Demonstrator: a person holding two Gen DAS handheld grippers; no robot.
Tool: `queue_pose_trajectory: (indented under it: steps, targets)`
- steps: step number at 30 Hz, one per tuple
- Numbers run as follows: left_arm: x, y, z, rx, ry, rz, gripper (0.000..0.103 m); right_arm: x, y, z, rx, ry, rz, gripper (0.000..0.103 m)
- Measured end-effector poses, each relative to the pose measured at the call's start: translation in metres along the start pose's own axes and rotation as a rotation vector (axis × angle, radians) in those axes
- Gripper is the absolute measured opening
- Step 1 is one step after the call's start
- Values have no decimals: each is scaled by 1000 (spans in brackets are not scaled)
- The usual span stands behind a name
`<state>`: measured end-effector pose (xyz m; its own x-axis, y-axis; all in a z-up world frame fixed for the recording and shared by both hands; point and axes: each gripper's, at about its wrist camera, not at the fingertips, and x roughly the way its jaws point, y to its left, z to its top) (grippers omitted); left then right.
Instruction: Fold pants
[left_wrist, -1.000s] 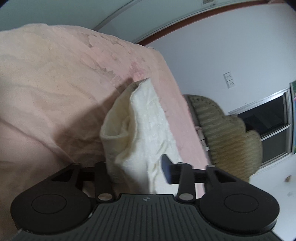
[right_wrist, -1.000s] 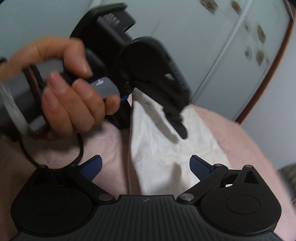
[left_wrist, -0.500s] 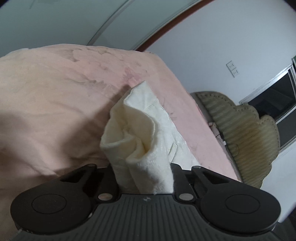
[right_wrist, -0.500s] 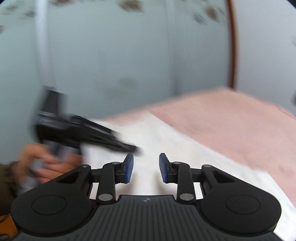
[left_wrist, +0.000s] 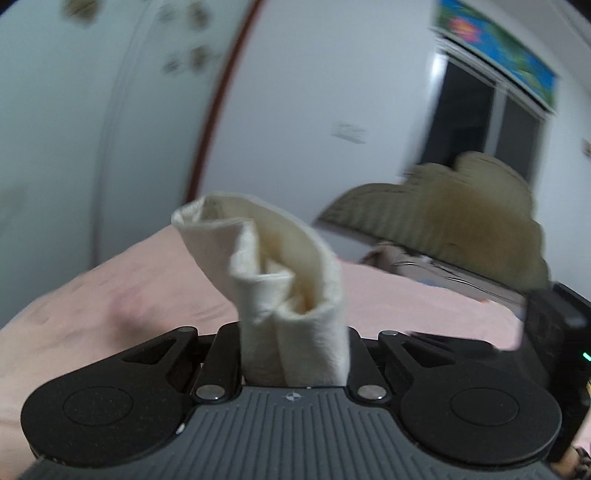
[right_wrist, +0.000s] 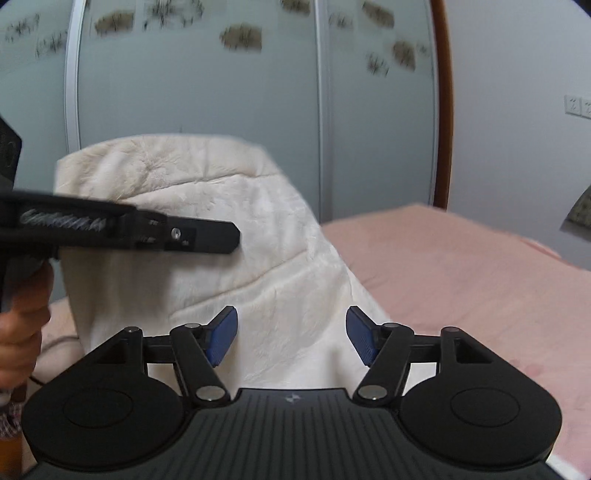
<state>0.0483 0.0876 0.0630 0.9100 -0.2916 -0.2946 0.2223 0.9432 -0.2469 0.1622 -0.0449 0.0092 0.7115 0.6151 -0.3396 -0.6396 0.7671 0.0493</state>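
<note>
- The left hand-held gripper is closed on a bunched fold of the cream pants; the fabric is clamped between the two fingers and rises upright out of them toward 12 o'clock.
- In the left wrist view, the gathered cloth is raised above the pink bed, which spreads behind it from 9 o'clock to 3 o'clock.
- A tan scalloped headboard is seen at 2 o'clock, blurred.
- The right hand-held gripper is held wide open; its blue pads stand well apart and nothing is gripped between them.
- In the right wrist view, the pants are draped as a broad cream sheet that fills the centre and runs down between the open fingers to the gripper body.
- The left hand-held gripper is seen there at 9 o'clock, in front of the upper part of the cloth, with the person's hand below it at 8 o'clock.
- Pale sliding wardrobe doors are visible at 12 o'clock, behind the bed.
</note>
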Motion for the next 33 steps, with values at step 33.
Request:
queue_pose_trajectory:
  steps: [33]
  targets:
    - [130,-276,-147,297,325,-352,27,-191,-73,-117,254,200,-508,74]
